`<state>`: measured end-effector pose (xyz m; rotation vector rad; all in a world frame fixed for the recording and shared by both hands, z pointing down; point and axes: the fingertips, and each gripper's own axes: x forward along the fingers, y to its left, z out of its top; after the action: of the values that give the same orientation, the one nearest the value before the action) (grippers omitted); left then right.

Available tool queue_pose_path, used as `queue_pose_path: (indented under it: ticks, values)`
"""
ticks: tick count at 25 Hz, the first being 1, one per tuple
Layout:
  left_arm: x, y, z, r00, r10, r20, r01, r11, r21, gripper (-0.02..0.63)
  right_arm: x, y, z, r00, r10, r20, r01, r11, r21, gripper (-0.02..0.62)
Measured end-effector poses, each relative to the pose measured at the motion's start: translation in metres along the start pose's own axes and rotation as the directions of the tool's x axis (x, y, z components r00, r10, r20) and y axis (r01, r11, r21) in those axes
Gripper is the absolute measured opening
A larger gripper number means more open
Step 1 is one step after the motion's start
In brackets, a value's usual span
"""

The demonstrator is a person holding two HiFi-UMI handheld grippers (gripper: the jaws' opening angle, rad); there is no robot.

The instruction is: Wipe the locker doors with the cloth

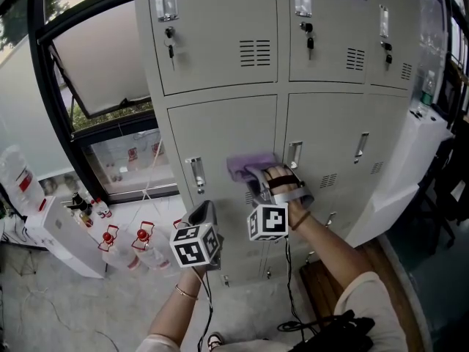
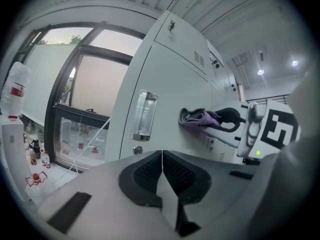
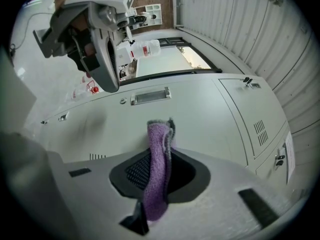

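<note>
Pressing flat on a lower locker door (image 1: 220, 134), a purple cloth (image 1: 248, 166) is held by the right gripper (image 1: 258, 174). The jaws are closed on the cloth. In the right gripper view a folded strip of it is seen clamped between the dark pads, its free end sticking out past the tips onto the grey panel. The contact spot is near the door's right edge, just right of the recessed handle (image 1: 196, 174) and at about the same height. The next door (image 1: 330, 134) in the row is not touched.

The left gripper (image 2: 162, 170) is held lower and to the left, well apart from the cloth, tips aimed at the same door. Its jaws are closed together with nothing between them; only a thin seam is seen between the pads. From its view the handle and the round lock (image 2: 137, 149) below it are seen side-on, with the cloth and right gripper further along the door.

The upper row of lockers (image 1: 220, 28) is noted with keys (image 1: 170, 50) hanging in the locks and vent slots (image 1: 255, 52) on each door. A dark-framed window (image 1: 88, 72) is seen left of the lockers. Clear bottles with red caps (image 1: 110, 242) are standing on the floor (image 1: 44, 306) below it.
</note>
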<state>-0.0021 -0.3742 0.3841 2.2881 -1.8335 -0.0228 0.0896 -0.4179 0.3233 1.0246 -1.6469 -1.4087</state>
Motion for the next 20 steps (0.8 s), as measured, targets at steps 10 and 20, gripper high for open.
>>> queue_pose_path:
  ticks: [10,20]
  values:
    - [0.003,0.004,-0.027,0.999,0.002,-0.039,-0.002,1.000,-0.012,0.009,0.002,0.035,-0.006,0.999,0.053,-0.011,-0.053,0.999,0.009,0.058]
    - [0.006,0.012,-0.055,0.997,0.008,-0.074,-0.010,1.000,-0.025,0.009,0.004,0.070,-0.010,0.995,0.102,-0.012,-0.101,0.995,0.019,0.058]
